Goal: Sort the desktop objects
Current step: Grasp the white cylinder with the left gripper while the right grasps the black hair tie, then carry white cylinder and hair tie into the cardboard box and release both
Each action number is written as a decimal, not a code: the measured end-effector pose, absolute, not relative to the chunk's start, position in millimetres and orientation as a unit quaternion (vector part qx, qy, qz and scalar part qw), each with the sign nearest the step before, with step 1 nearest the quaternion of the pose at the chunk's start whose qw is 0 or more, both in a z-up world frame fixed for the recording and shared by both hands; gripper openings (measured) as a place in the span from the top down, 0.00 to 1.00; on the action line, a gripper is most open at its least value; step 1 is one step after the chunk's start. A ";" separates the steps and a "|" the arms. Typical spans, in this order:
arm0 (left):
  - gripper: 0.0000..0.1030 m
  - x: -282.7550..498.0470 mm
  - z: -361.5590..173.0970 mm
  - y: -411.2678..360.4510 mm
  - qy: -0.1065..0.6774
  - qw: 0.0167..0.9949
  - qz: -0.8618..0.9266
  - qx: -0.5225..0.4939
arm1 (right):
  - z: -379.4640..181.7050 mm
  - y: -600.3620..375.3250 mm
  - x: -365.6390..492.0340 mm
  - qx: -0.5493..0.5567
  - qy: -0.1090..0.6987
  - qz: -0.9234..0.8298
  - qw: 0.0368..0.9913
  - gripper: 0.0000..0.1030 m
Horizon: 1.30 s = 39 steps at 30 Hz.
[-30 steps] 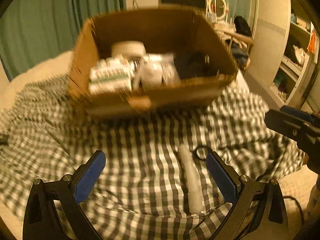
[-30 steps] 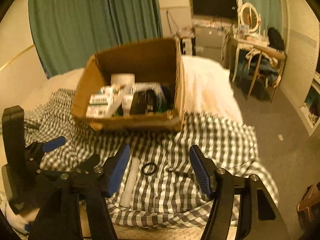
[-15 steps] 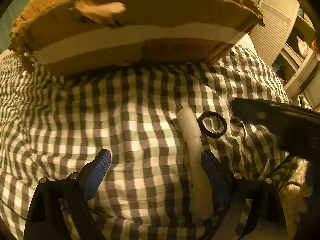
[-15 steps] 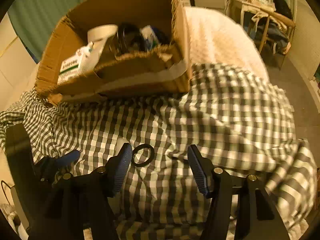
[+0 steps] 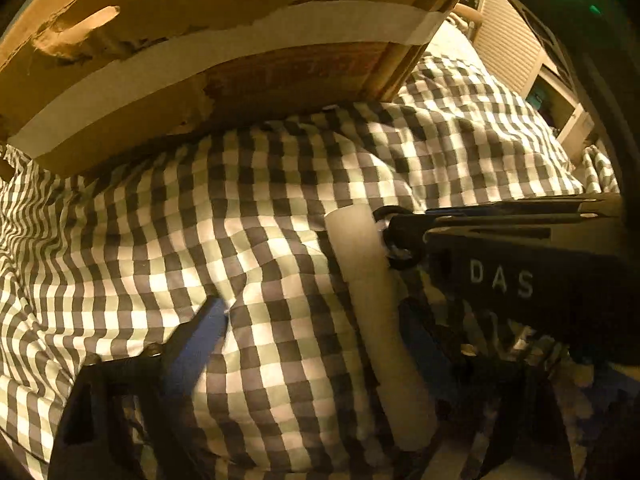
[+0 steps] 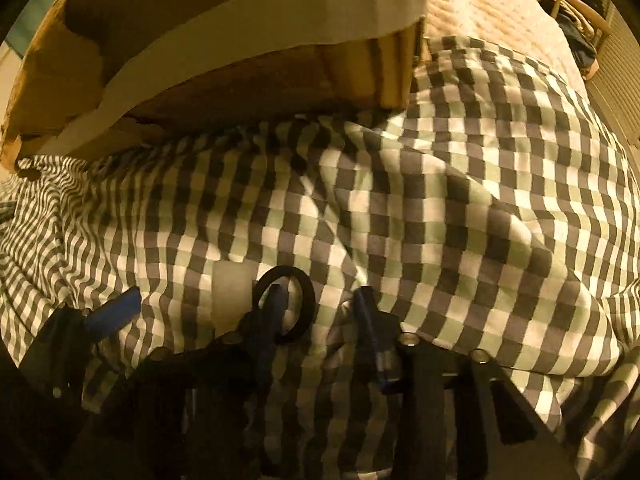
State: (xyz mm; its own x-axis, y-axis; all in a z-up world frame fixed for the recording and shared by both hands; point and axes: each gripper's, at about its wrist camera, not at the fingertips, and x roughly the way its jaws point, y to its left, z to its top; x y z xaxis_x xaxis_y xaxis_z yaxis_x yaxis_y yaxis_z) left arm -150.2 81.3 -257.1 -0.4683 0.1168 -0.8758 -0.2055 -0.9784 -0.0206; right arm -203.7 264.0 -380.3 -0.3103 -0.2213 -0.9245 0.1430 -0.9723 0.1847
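The black rubber ring [image 6: 285,305] lies on the green-and-white checked cloth [image 6: 440,208], touching the white plastic tube [image 5: 372,312] and well short of the brown cardboard box [image 5: 200,40]. The right gripper [image 6: 320,312] has just been closing, one finger [image 6: 272,300] threaded through the ring, whose far rim should be pinched squarely before lifting. The left gripper [image 5: 316,320], spread and also narrowing, straddles the tube, which should be centred first.

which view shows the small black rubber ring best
The right wrist view: the small black rubber ring shows nearly whole on the checked cloth, one right-gripper finger across it. In the left wrist view, only slivers show behind the right gripper.
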 end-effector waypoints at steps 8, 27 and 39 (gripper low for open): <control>0.89 -141.1 -248.6 76.8 0.029 0.120 0.854 -0.506 | -369.5 274.6 -187.9 0.560 -0.039 -0.822 0.096 0.97; 0.96 -101.8 -187.2 69.1 0.005 0.137 0.873 -0.467 | -274.4 307.6 -115.8 0.443 -0.082 -0.889 0.076 0.97; 0.33 -125.1 -245.0 91.5 -0.011 0.150 0.818 -0.555 | -215.6 309.6 -74.8 0.386 -0.076 -0.917 0.070 0.97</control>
